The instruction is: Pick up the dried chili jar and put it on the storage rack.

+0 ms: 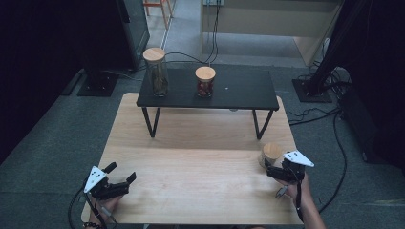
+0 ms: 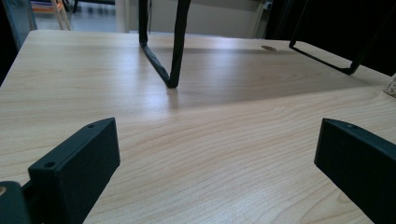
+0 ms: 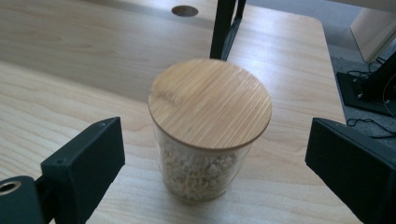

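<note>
A short glass jar [image 3: 205, 140] with a bamboo lid and pale grains inside stands on the wooden table near its right edge [image 1: 270, 153]. My right gripper [image 1: 279, 172] is open just behind it; in the right gripper view its two black jaws stand wide on either side of the jar, clear of the glass. My left gripper [image 1: 122, 177] rests open at the table's front left, with bare wood between its jaws [image 2: 217, 163]. On the black shelf [image 1: 239, 90] stand a tall jar [image 1: 156, 71] and a smaller jar [image 1: 205, 81] with dark red contents.
The black shelf's wire legs [image 1: 152, 122] stand on the wooden table [image 1: 200, 157] toward the back. A round hole [image 3: 184, 10] sits in the tabletop behind the jar. Cables and dark stands lie on the floor at the right.
</note>
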Motion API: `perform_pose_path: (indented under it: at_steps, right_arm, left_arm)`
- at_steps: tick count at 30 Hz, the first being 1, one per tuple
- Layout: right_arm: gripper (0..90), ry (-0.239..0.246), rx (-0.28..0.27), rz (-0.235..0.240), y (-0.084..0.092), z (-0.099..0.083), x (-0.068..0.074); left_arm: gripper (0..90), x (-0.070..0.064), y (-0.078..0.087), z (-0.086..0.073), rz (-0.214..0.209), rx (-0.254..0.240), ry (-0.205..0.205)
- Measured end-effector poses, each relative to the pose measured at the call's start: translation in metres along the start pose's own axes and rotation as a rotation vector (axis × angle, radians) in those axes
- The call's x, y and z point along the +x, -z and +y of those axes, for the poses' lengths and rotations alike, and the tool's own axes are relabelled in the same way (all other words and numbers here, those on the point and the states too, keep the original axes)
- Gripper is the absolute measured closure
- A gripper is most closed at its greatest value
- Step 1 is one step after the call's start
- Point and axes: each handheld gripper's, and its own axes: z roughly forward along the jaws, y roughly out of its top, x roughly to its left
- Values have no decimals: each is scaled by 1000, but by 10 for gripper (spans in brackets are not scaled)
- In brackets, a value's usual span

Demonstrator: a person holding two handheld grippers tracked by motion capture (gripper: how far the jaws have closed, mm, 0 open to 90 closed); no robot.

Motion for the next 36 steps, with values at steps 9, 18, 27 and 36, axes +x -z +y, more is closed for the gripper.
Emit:
perform_pose_path:
  at_steps: [9, 18, 27, 36]
  right_arm:
    - [44, -1, 19, 3, -8, -8, 3]
    - [41, -2, 38, 7, -15, -15, 4]
    - [41, -7, 53, 4, -20, -20, 4]
    - [38, -8, 53, 6, -20, -19, 4]
  left_arm:
    - [2, -1, 0, 0, 2, 3, -2]
    - [2, -1, 0, 1, 2, 4, -3]
    - [2, -2, -1, 1, 1, 8, -9]
    - [2, -1, 0, 0, 1, 4, -7]
